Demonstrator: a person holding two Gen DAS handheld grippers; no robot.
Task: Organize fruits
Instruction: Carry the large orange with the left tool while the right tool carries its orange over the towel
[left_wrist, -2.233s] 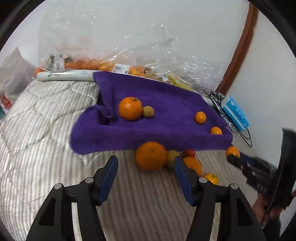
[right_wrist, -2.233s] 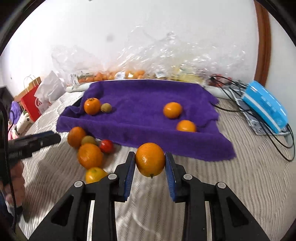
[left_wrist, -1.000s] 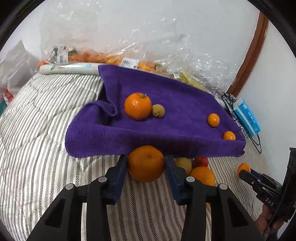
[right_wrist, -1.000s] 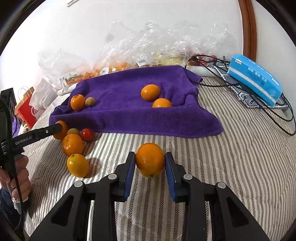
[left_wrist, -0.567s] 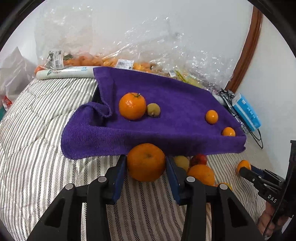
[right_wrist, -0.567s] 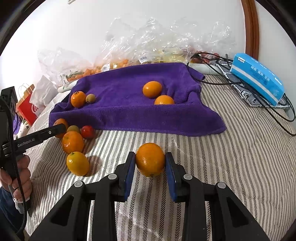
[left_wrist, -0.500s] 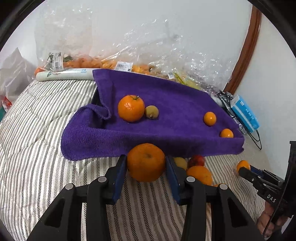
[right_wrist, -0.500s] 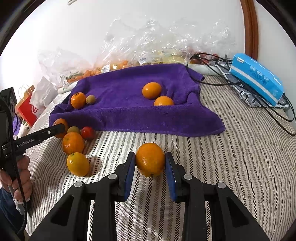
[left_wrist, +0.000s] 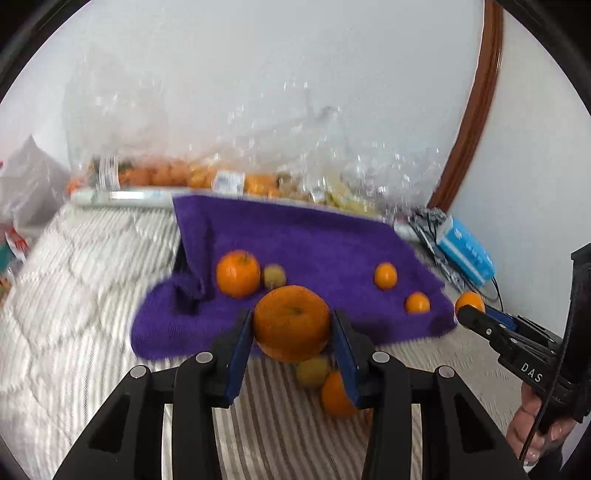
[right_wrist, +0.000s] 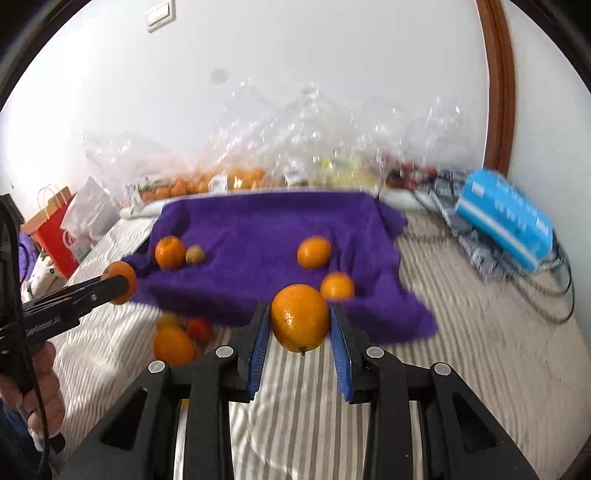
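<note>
My left gripper (left_wrist: 291, 326) is shut on a large orange (left_wrist: 291, 323), held above the striped bed. My right gripper (right_wrist: 300, 320) is shut on a smaller orange (right_wrist: 300, 318), also lifted off the bed. The purple towel (left_wrist: 314, 243) (right_wrist: 266, 225) lies ahead with an orange (left_wrist: 238, 273) and a small green fruit (left_wrist: 273, 275) at its left and two small oranges (left_wrist: 385, 275) (left_wrist: 417, 302) at its right. Loose fruit lies on the bed before the towel: an orange (right_wrist: 173, 345), a red fruit (right_wrist: 199, 328) and a green one (left_wrist: 313, 371).
Clear plastic bags of fruit (left_wrist: 207, 177) line the wall behind the towel. A blue box (right_wrist: 506, 221) and black cables (right_wrist: 554, 280) lie at the right. A red paper bag (right_wrist: 55, 236) stands at the left. A person's hand (right_wrist: 44, 384) holds the other gripper's handle.
Both grippers have risen with their oranges, which now hang in front of the towel's near edge instead of resting on the bed. The views are blurred by the motion.
</note>
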